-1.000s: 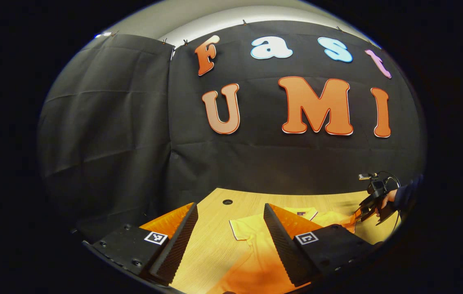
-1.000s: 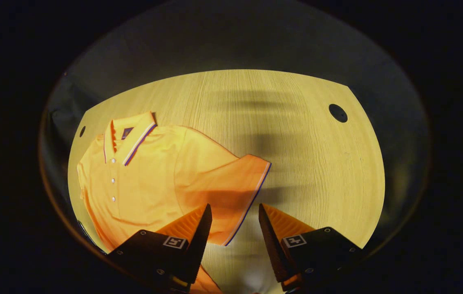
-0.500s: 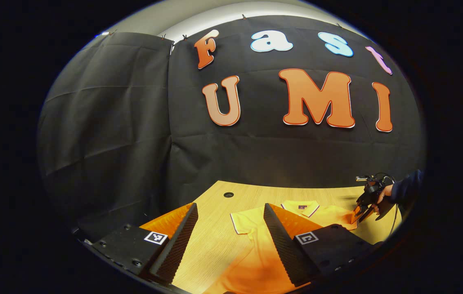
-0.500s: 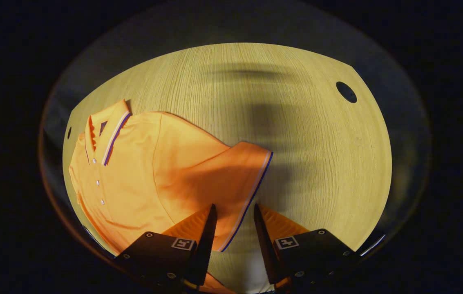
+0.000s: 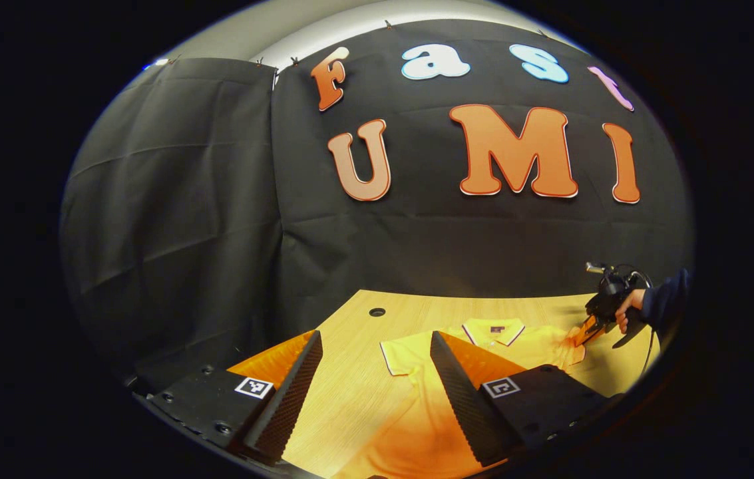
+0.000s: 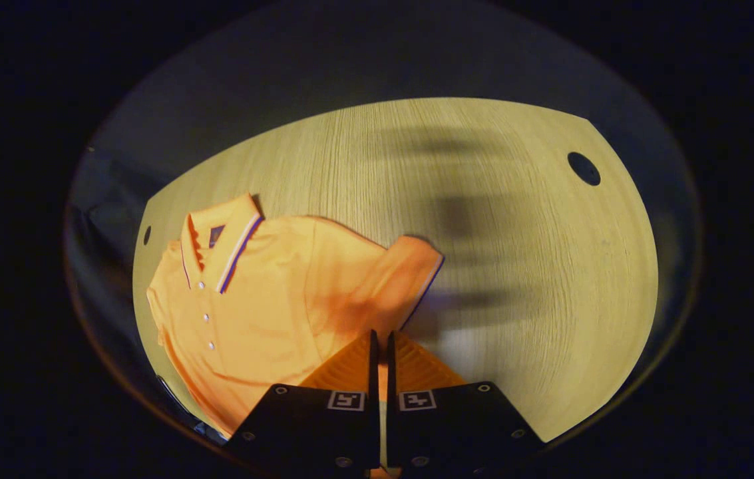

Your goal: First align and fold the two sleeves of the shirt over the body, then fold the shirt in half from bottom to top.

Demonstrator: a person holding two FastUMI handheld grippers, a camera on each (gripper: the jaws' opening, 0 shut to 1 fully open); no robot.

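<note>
An orange polo shirt (image 6: 250,313) lies face up on the wooden table (image 6: 523,266), its striped collar (image 6: 227,243) toward the far left. In the right gripper view, my right gripper (image 6: 381,339) is shut on the lower edge of the near sleeve (image 6: 396,279), which is bunched and raised a little off the table. In the left gripper view, my left gripper (image 5: 375,338) hovers open above the shirt (image 5: 410,406), nothing between its fingers. Farther off at the right, the right gripper (image 5: 583,332) pinches the far sleeve, held by a hand (image 5: 624,311).
The booth's black cloth wall (image 5: 184,219) stands behind and left of the table (image 5: 350,372). Round cable holes sit in the tabletop (image 6: 583,168) (image 5: 377,311). Bare wood stretches right of the shirt in the right gripper view.
My right gripper's fingers have closed from wide open onto the sleeve's edge, and the sleeve has bunched up and lifted. The left gripper has stayed open and has hardly moved.
</note>
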